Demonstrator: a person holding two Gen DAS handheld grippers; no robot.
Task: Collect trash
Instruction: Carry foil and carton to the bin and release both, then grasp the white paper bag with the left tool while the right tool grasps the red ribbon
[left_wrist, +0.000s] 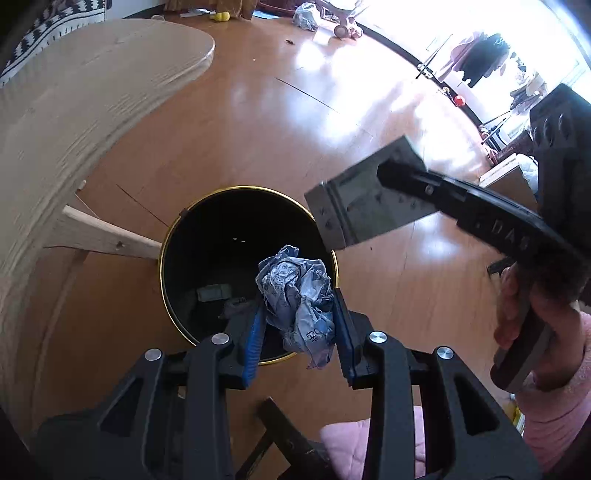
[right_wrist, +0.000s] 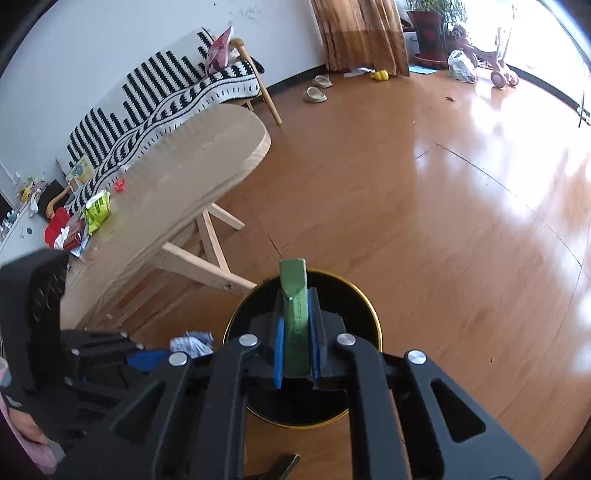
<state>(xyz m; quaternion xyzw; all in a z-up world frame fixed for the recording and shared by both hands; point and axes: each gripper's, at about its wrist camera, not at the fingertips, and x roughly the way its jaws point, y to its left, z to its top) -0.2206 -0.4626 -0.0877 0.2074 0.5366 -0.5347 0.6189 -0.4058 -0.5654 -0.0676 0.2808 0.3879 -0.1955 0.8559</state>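
Note:
My left gripper (left_wrist: 299, 314) is shut on a crumpled blue-and-white wrapper (left_wrist: 299, 299) and holds it over the near rim of a black bin with a gold rim (left_wrist: 207, 229); some scraps lie at the bin's bottom. My right gripper (right_wrist: 295, 317) is shut on a flat green carton (right_wrist: 293, 295), held edge-on above the same bin (right_wrist: 365, 306). In the left wrist view the carton (left_wrist: 369, 195) hangs over the bin's right rim, held by the right gripper (left_wrist: 391, 173). The left gripper and wrapper (right_wrist: 192, 341) show at lower left of the right wrist view.
A light wooden table (right_wrist: 177, 173) stands left of the bin, with wrappers and trash (right_wrist: 96, 210) at its far end. A striped sofa (right_wrist: 159, 96) is behind it. Slippers (right_wrist: 316, 94), a plastic bag (right_wrist: 461, 66) and a toy trike (right_wrist: 498, 72) lie on the wood floor.

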